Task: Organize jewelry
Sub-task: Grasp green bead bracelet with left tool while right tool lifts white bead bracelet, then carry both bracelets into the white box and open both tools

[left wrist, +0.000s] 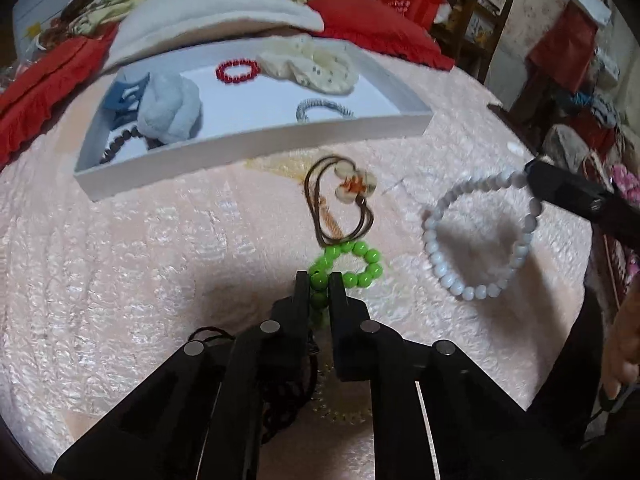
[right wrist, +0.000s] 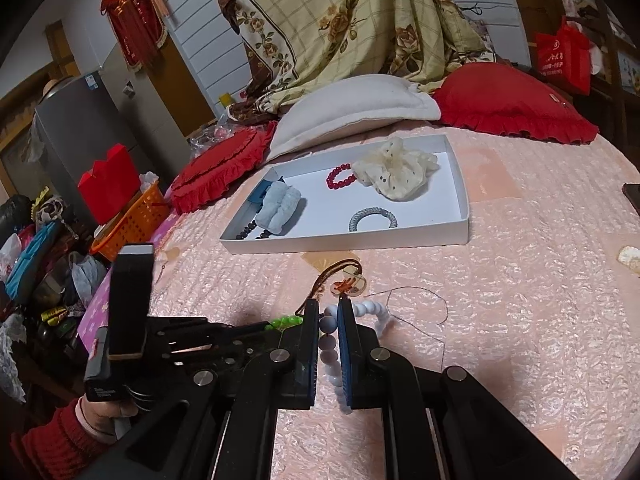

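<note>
On the pink bedspread (left wrist: 140,260), short of the white tray's (left wrist: 256,160) near edge, our left gripper (left wrist: 320,280) pinches the green bead bracelet (left wrist: 352,264); our right gripper (right wrist: 329,312) clamps the pale-blue bead bracelet (left wrist: 480,236). Next, we judge, carry both over that edge into the tray.

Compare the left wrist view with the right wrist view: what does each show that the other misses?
Left wrist only: the whole white bead bracelet hanging as an open loop from the right tongs, and the left tongs shut on the green bead bracelet.

Right wrist only: the fridge, orange basket and red wall ornament.

Both: the white tray holding the red bracelet, and the pendant cord before it.
</note>
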Available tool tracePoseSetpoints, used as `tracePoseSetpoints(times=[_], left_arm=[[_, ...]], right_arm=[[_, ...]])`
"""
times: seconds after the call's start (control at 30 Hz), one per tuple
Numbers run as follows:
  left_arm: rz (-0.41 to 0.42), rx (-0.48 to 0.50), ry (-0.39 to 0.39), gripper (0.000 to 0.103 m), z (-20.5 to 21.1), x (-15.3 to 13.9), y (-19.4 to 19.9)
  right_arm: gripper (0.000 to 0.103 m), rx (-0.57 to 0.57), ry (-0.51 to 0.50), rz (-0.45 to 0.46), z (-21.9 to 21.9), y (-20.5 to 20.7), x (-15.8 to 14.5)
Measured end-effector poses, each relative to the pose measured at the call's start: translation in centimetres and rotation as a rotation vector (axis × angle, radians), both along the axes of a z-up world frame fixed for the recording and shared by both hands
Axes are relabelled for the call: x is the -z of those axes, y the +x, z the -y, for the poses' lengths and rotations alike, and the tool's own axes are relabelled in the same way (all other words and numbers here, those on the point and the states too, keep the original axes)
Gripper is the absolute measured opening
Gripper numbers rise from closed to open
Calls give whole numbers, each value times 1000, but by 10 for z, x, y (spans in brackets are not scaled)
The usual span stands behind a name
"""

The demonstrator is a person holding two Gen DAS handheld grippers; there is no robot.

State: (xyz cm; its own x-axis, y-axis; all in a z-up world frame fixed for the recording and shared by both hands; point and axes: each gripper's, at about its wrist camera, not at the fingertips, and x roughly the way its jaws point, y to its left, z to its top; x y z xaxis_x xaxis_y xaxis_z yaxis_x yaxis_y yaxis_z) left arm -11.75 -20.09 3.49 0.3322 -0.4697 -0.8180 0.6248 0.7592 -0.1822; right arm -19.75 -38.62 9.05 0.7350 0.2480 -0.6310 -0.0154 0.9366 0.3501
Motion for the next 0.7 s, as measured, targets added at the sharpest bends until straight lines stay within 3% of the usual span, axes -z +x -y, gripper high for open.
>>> tracePoseSetpoints(times=[0.37,0.5,0.7], left_arm=[[65,-26,-133,8,-21,-74,4],[67,-56,-167,8,-24,-97,27],[81,-103,-147,8,-16,-109,68]], right_arm=[[9,-22,-39,84,2,10,-47],[9,-29,-44,124,6,27,-74],[9,-14,-72,132,14,64,-96]])
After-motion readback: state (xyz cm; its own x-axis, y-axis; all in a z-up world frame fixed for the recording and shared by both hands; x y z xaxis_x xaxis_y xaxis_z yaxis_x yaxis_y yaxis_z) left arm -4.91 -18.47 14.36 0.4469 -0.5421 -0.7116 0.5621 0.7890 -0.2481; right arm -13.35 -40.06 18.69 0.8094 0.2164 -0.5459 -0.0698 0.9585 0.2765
